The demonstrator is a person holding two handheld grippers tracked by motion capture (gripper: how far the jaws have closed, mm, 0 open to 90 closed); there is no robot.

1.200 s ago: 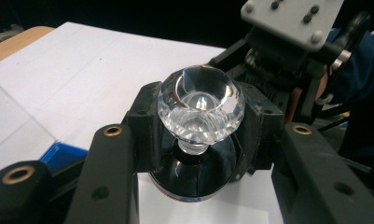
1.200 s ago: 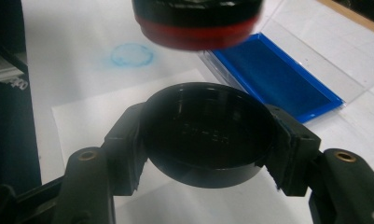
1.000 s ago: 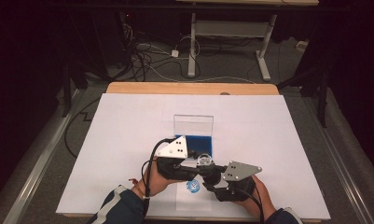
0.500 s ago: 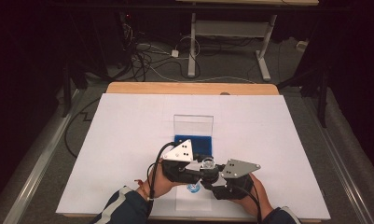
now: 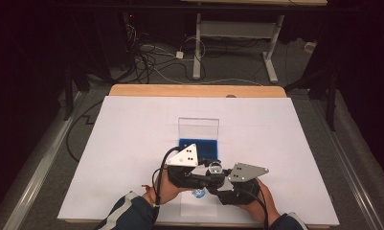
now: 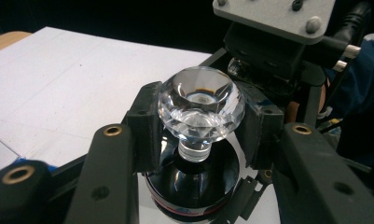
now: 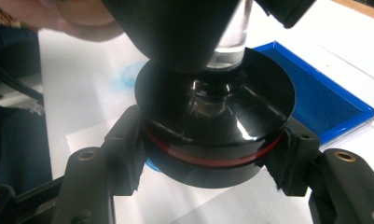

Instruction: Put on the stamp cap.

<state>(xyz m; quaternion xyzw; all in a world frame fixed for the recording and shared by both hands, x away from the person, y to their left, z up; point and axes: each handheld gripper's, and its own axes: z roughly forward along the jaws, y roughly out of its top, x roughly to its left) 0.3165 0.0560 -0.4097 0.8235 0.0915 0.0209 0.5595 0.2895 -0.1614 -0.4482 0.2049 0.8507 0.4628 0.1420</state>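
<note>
Since a second ago both my hands have drifted a little toward the near edge of the table, and the stamp has come along between them, with the blue mark (image 5: 197, 193) on the paper now largely covered by the tools. My left gripper (image 6: 199, 122) is clamped on the clear faceted knob (image 6: 201, 108) of the stamp, its two black pads pressed against either side of the crystal top. My right gripper (image 7: 211, 151) is clamped on the stamp's round black base (image 7: 214, 135), the pads hugging the rim just where the red band (image 7: 212, 156) runs round it. From above, the knob (image 5: 215, 167) sits between the two grey plates, over the near middle of the white table (image 5: 132, 124), held just above a small sheet of paper (image 7: 175, 196). Beyond it lies the blue ink pad (image 5: 199, 147) in its open clear case (image 5: 198, 127), lid standing upright. In the right gripper view that pad (image 7: 315, 98) shows just behind the base, close but apart from it.
</note>
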